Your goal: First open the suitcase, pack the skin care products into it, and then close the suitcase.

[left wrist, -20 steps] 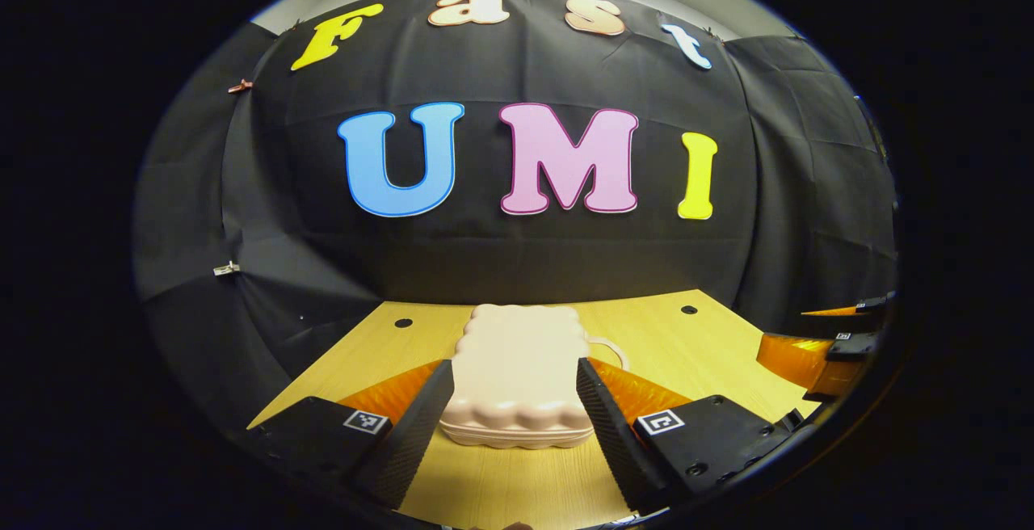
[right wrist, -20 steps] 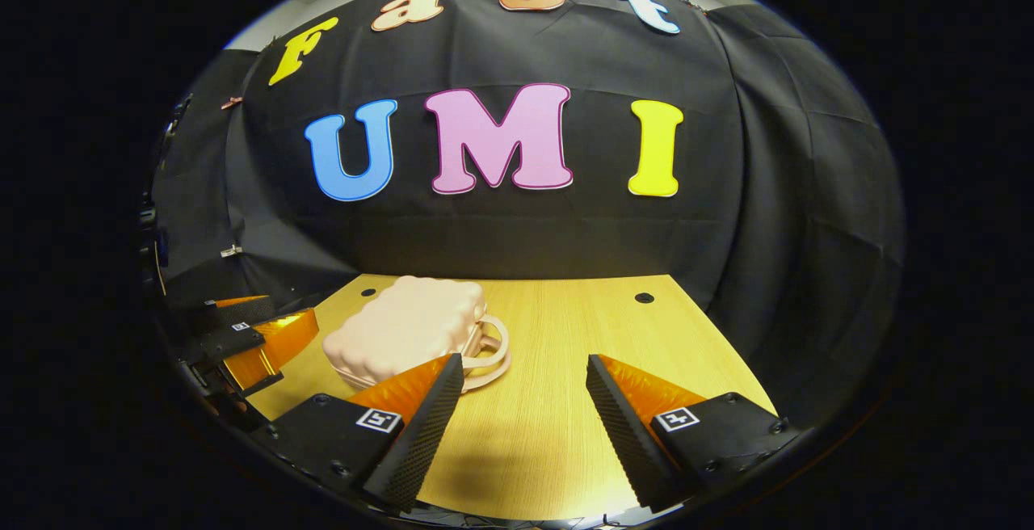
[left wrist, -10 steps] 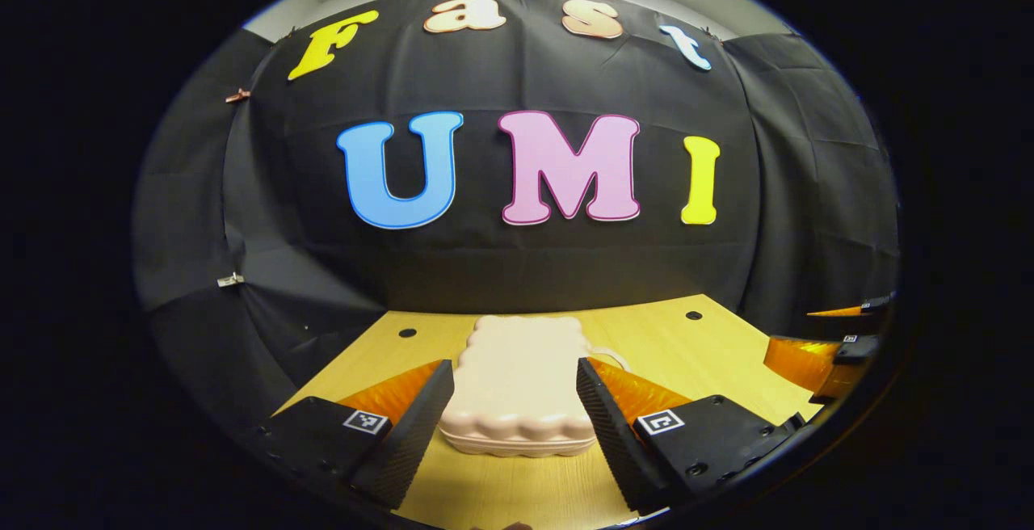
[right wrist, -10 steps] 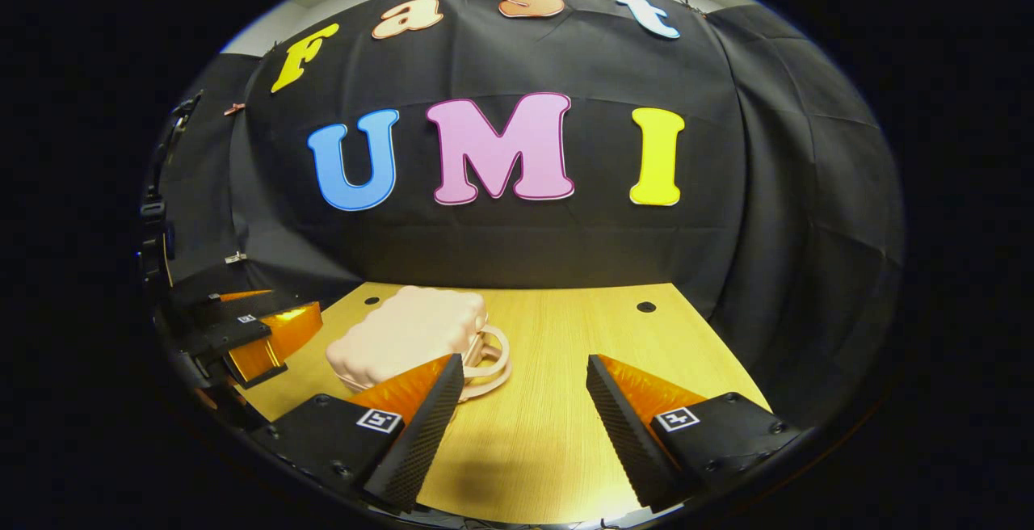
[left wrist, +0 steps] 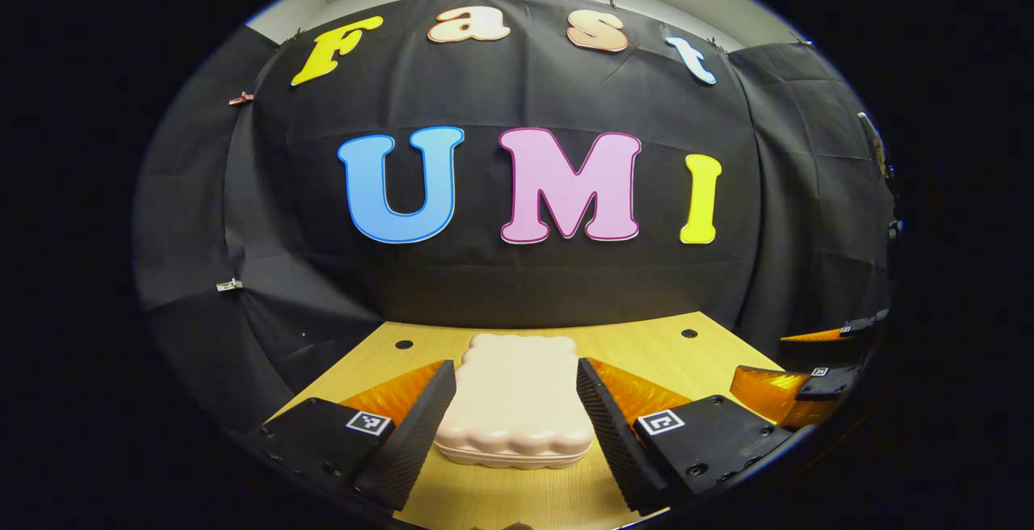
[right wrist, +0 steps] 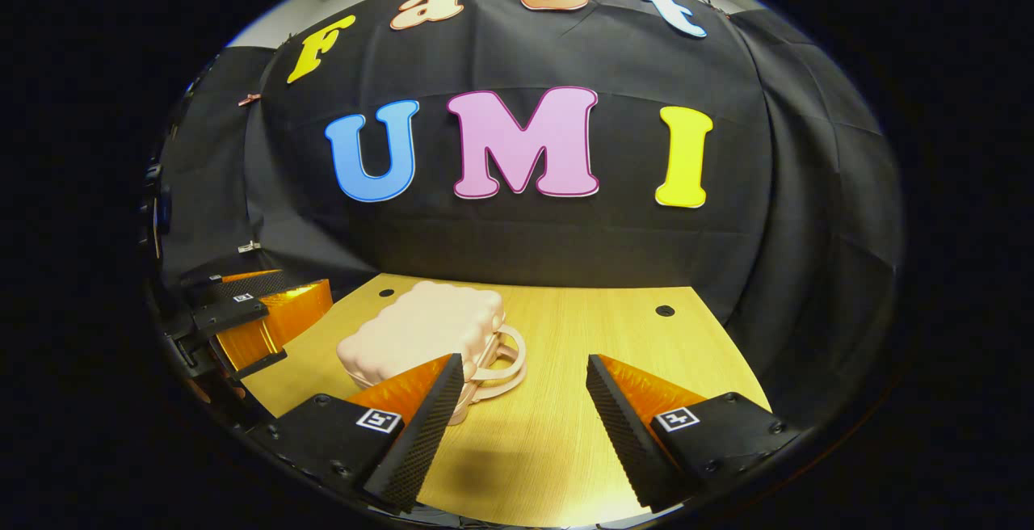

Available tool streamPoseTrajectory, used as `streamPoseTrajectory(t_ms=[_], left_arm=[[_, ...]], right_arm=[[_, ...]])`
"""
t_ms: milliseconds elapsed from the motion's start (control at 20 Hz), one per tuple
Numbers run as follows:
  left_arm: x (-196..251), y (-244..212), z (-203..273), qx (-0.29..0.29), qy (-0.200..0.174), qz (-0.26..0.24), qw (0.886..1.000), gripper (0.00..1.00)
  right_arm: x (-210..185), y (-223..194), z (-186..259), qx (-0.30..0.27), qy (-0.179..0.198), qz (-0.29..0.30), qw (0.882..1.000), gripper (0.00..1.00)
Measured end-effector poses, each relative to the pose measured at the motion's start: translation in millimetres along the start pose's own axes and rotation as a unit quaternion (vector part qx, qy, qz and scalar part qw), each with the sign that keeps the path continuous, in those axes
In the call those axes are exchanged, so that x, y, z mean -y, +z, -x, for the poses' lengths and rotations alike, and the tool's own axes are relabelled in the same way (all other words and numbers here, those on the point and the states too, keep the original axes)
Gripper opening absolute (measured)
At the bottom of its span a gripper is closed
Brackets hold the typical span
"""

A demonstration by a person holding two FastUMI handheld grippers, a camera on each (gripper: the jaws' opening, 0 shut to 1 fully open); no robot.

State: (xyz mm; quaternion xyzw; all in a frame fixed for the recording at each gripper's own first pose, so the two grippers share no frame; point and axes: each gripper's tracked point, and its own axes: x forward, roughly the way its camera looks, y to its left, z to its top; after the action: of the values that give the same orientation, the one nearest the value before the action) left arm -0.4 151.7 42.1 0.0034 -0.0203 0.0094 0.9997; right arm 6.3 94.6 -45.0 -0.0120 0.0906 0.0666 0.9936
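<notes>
Pale pink plastic, the suitcase [left wrist: 514,405] lies shut and flat on the wooden table [left wrist: 646,348], long axis running straight away from my left gripper [left wrist: 514,425], whose spread fingers flank its near end without, as far as I can tell, touching it. Its ring handle [right wrist: 502,362] points toward my right gripper [right wrist: 523,425], which hangs open over bare wood just beside it. My left sits nearer, so I judge the opening starts there
</notes>
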Motion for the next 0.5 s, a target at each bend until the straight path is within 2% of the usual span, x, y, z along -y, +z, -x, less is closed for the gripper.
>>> streamPoseTrajectory(t_ms=[500], left_arm=[[-30.6,-2.8,11.9,-0.008,0.051,0.013,0.999,0.95]], right_arm=[[-19.0,-0.3,-8.3,-0.012,0.034,0.012,0.999,0.98]])
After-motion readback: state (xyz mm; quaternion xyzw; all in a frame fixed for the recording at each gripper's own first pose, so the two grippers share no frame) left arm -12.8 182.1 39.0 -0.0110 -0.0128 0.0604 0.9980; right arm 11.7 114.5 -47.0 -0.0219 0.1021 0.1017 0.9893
